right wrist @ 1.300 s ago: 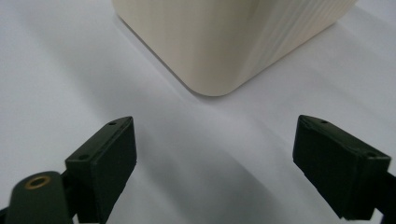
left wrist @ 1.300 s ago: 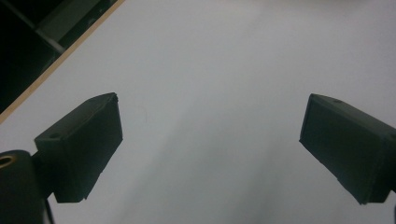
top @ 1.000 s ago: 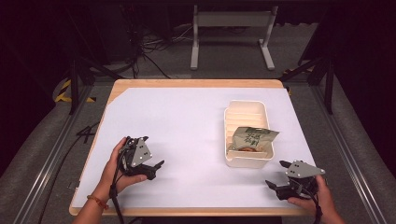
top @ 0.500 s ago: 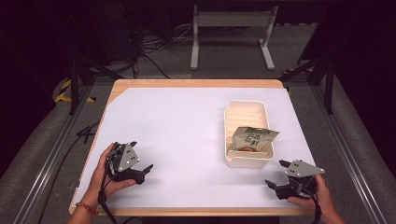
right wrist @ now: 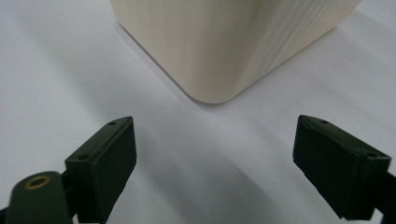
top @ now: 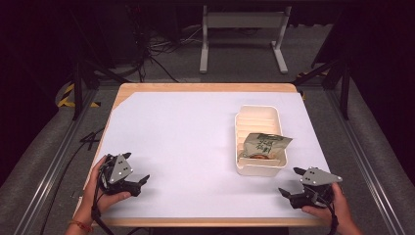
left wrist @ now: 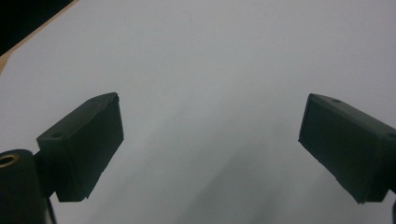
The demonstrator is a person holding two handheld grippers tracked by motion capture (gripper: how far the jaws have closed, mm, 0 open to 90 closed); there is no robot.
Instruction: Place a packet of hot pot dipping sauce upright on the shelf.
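Note:
A cream plastic tray (top: pixel 258 110) lies on the right half of the white table, with a green and tan snack bag (top: pixel 265 145) in its near end. My left gripper (top: pixel 137 167) rests low at the table's near left, held by a hand, jaws wide apart with nothing between them. In the left gripper view, that gripper (left wrist: pixel 210 137) faces bare white tabletop. My right gripper (top: pixel 290 181) sits at the near right, just in front of the tray, also open and holding nothing. The right gripper (right wrist: pixel 215 156) looks at the tray's rounded near corner (right wrist: pixel 219 46) a short way ahead.
The white sheet covers a wooden table (top: pixel 205 87) whose far edge shows bare wood. A metal stand (top: pixel 242 36) and cables lie on the dark floor beyond. Rails run along both sides of the table.
My left gripper has drawn back toward the near left corner of the table. The right gripper, tray and bag have stayed put.

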